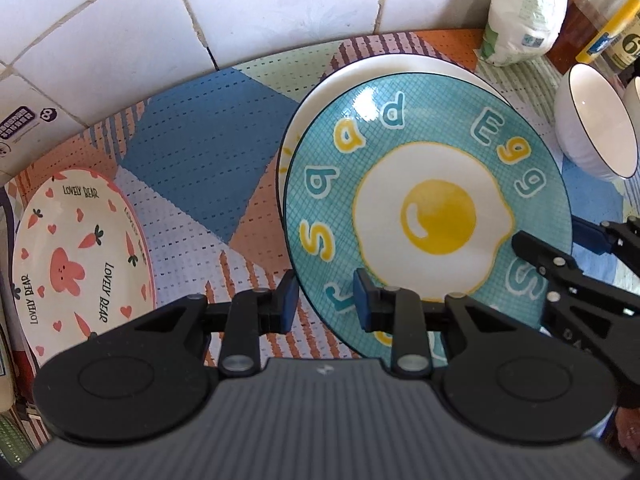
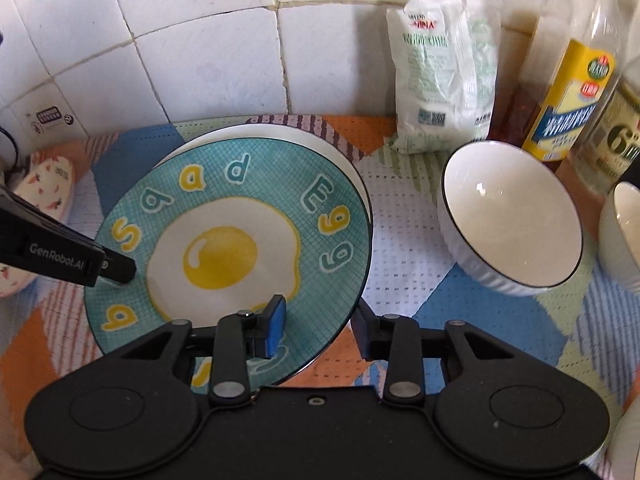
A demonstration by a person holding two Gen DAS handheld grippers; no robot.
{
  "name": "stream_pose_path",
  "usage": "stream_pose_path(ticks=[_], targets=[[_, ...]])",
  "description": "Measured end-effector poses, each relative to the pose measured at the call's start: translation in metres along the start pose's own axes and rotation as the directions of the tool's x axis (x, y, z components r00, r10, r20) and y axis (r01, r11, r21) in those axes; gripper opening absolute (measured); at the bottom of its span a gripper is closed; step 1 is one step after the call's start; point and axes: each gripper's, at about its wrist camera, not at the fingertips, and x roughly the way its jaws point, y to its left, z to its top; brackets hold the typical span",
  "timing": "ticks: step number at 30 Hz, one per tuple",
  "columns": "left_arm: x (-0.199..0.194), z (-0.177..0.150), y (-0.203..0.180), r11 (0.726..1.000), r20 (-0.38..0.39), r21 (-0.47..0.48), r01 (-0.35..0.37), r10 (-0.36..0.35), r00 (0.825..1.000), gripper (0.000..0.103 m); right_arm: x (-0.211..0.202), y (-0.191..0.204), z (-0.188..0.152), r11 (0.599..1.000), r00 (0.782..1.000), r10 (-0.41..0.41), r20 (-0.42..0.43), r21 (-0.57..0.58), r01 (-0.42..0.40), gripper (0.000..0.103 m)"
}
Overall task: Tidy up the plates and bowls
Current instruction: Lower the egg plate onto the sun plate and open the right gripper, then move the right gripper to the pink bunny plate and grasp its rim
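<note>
A teal plate with a fried-egg picture [image 1: 432,216] [image 2: 224,256] lies on a white plate [image 1: 400,66] [image 2: 260,132], shifted toward the camera. My left gripper [image 1: 326,302] straddles its near-left rim, outer pad against the edge and inner pad on the plate's face, shut on it. One of its fingers [image 2: 116,268] shows on the left rim in the right wrist view. My right gripper [image 2: 320,330] [image 1: 560,240] stands open around the near-right rim, with neither pad touching. A white ribbed bowl [image 2: 512,216] [image 1: 596,128] sits to the right.
A pink rabbit plate [image 1: 80,248] [image 2: 48,184] lies at the far left on the patchwork mat. A second bowl [image 2: 620,232] shows at the right edge. A white bag [image 2: 444,76] and bottles [image 2: 568,100] stand against the tiled wall.
</note>
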Motion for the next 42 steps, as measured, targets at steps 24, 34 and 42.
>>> stream_pose_path(ticks=[24, 34, 42], targets=[[-0.119, -0.083, 0.025, 0.971, 0.286, 0.230, -0.065, -0.004, 0.958, 0.028, -0.111, 0.063, -0.042, 0.981, 0.961, -0.184, 0.205, 0.098, 0.166, 0.043], [-0.160, -0.130, 0.080, 0.947, 0.327, 0.319, -0.039, -0.071, 0.942, 0.028, -0.169, 0.131, -0.074, 0.977, 0.939, -0.158, 0.306, 0.183, 0.105, 0.051], [-0.165, -0.165, 0.125, 0.946, 0.330, 0.325, -0.020, -0.093, 0.939, 0.028, -0.179, 0.199, -0.095, 0.986, 0.891, -0.157, 0.425, 0.125, 0.115, 0.053]])
